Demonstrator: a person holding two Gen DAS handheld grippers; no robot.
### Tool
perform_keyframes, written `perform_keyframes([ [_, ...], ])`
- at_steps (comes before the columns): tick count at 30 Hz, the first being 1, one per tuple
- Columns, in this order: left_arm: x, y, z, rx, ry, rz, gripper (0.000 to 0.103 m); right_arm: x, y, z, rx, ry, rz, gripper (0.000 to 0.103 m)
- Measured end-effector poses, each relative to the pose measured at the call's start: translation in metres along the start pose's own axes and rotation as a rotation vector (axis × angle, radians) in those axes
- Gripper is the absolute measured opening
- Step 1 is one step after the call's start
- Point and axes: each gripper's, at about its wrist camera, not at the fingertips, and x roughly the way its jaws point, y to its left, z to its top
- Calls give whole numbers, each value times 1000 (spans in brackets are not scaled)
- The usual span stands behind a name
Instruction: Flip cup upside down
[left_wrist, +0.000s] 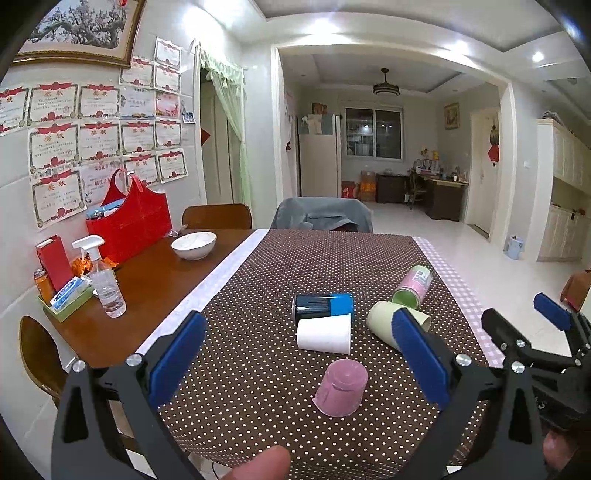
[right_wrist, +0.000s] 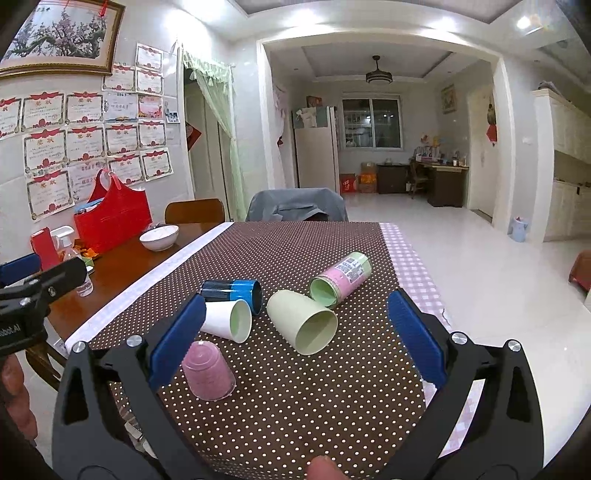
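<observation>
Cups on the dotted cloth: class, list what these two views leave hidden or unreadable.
- Pink cup, right wrist view: its left side is behind the gripper's left finger.
- Green cup, left wrist view: its middle is covered by a blue finger pad.
- Pink-labelled cup: print too small to read.
- Blue cup: its inside faces away in the left wrist view.

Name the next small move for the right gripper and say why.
Probably ease the open right gripper forward around the pale green cup. It lies on its side closest ahead, mouth toward the camera, while the pink cup already stands upside down.
</observation>
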Motion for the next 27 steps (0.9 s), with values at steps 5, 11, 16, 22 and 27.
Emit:
perform_keyframes([
  [5, -3, -3, -2, 10, -12, 3, 99, -2, 0, 1, 1, -5, 0, 97],
  [11, -3, -7, -4, 23, -17, -6, 99, -3, 0, 1, 0, -6, 2, 97],
  [16, -5, -8, -5, 31, -36, -15, 99, -3, 0, 2, 1, -3, 5, 97],
  [22, -4, -9, -4, 35, -32, -8, 99, -4, 1, 3, -1, -4, 10, 97],
  [27, -5, -9, -3, 40, -39, 15, 99, -5, 1, 3, -1, -3, 11, 97],
])
